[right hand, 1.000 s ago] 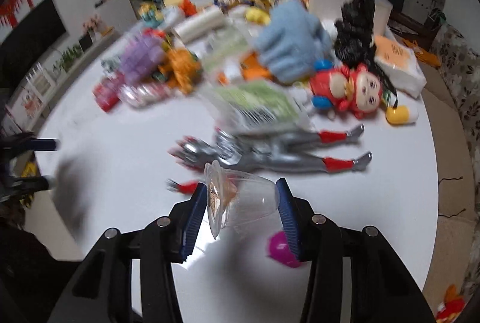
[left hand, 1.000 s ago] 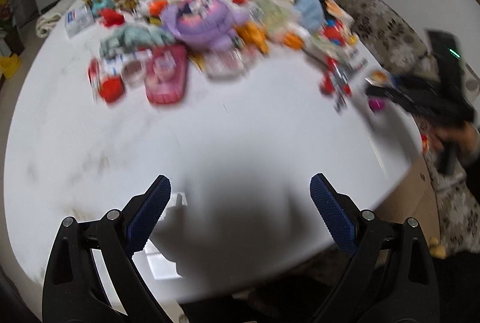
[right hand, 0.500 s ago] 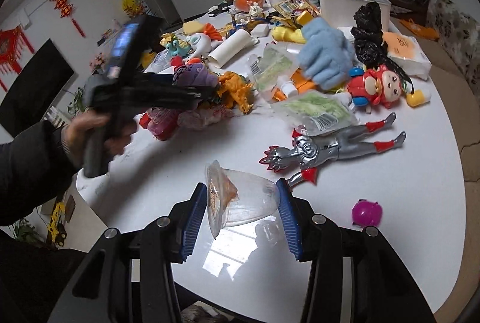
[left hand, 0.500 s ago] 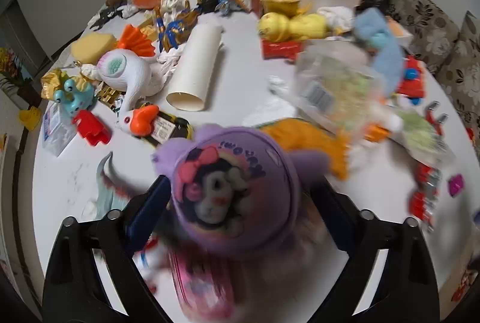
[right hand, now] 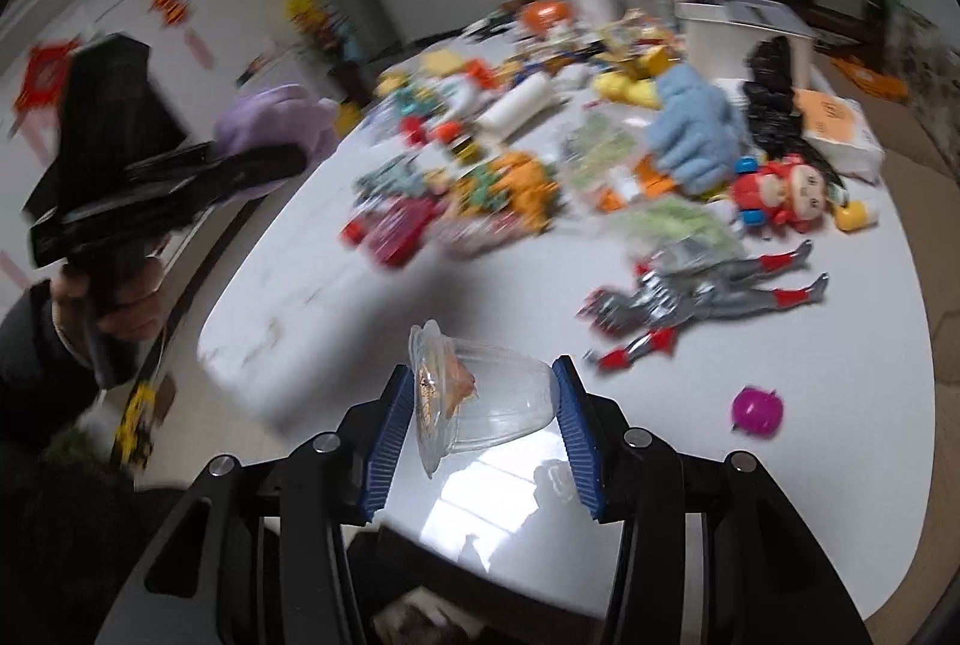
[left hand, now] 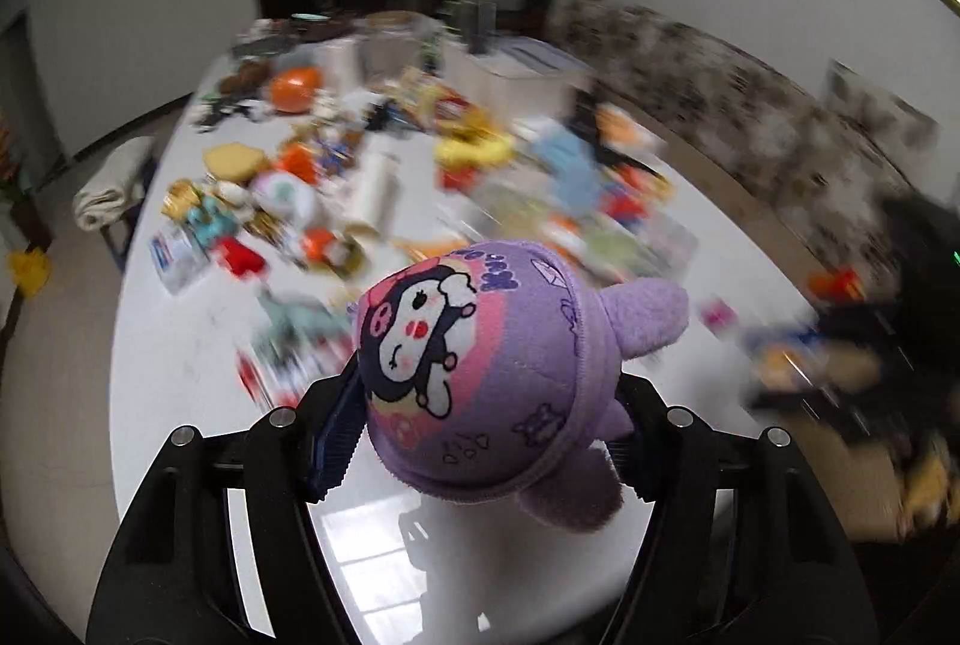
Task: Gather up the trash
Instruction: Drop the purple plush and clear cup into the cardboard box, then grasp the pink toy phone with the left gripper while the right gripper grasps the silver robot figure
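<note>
1. A white oval table [right hand: 810, 465] fills a pale-walled room w/ dark shelving at the back; toys, wrappers and packets crowd its far half, the near half bare and glossy. Red hanging decorations show blurred on the wall at left in the right wrist view.
2. Left wrist view only: a patterned sofa [left hand: 750, 117] runs along the table's right side, a gold-framed picture hangs at top right, and a rolled towel lies on a stool off the table's left edge. Most of this view is motion-blurred.
3. Right wrist view only: a silver-and-red action figure [right hand: 708, 297] lies on its back near a magenta ball [right hand: 757, 410]; a red doll [right hand: 780, 192] rests beside a light-blue plush [right hand: 696, 135].
4. Left gripper [left hand: 480, 429]: jaws closing on a purple plush pouch [left hand: 474, 363] printed w/ a cartoon character, pads pressed to both sides, pouch held above the table. The right wrist view shows the same gripper from outside, gripped by a person's hand [right hand: 120, 303] in a dark sleeve, pouch off the table's left edge.
5. Right gripper [right hand: 480, 423]: clamped mid-width on a clear plastic cup [right hand: 480, 399] lying sideways between the pads, over the table's near edge.
6. Inside the cup: orange-brown food scraps near its rim. A white box stands at the table's far end, contents not visible.
</note>
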`<state>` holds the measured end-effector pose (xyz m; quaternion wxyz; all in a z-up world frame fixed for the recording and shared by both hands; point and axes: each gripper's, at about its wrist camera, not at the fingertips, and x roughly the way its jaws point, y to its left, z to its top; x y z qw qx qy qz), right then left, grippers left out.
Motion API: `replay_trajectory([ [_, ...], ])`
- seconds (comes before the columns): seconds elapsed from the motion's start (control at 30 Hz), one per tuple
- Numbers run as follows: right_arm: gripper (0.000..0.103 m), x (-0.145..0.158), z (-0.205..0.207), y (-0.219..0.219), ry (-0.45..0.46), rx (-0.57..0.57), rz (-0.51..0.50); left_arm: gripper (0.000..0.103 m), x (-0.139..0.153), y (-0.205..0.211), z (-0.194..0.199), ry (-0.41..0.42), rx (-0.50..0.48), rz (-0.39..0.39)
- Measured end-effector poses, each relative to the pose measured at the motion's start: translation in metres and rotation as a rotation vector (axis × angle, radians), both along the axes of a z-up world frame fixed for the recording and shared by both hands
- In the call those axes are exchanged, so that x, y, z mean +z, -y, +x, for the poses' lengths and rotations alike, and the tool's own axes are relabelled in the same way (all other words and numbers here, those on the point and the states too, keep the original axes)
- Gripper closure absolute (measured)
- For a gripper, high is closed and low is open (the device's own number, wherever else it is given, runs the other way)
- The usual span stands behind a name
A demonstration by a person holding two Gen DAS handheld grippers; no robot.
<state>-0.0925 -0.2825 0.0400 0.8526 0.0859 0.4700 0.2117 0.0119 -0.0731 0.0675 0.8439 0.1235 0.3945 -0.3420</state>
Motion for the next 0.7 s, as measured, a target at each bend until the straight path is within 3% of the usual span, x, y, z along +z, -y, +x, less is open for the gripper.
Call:
replay_trajectory([
  [0.17,0.056,-0.007,-0.043,-0.013,-0.072,0.182,0.006,0.035,-0.026,-0.013,-0.086,-0.138,-0.076,0.027],
  [0.27,0.056,-0.031,-0.065,-0.027,-0.150,0.287,-0.009,0.035,-0.064,-0.013,-0.121,-0.254,-0.097,0.073],
  [0.33,0.056,-0.050,-0.073,-0.035,-0.197,0.311,-0.011,0.028,-0.088,-0.010,-0.130,-0.296,-0.105,0.113],
  [0.37,0.055,-0.061,-0.075,-0.037,-0.222,0.316,-0.012,0.024,-0.101,-0.008,-0.133,-0.312,-0.095,0.143],
  [0.43,0.044,-0.090,-0.077,-0.043,-0.295,0.307,-0.025,0.013,-0.134,-0.007,-0.130,-0.397,-0.087,0.174],
  [0.53,0.040,-0.111,-0.079,-0.043,-0.342,0.282,-0.034,0.013,-0.166,-0.009,-0.123,-0.515,-0.060,0.197],
  [0.6,0.040,-0.105,-0.080,-0.035,-0.331,0.246,-0.022,0.014,-0.172,-0.012,-0.118,-0.539,-0.040,0.212],
  [0.7,0.039,-0.075,-0.072,-0.017,-0.245,0.156,0.002,0.013,-0.158,-0.019,-0.110,-0.506,-0.039,0.164],
])
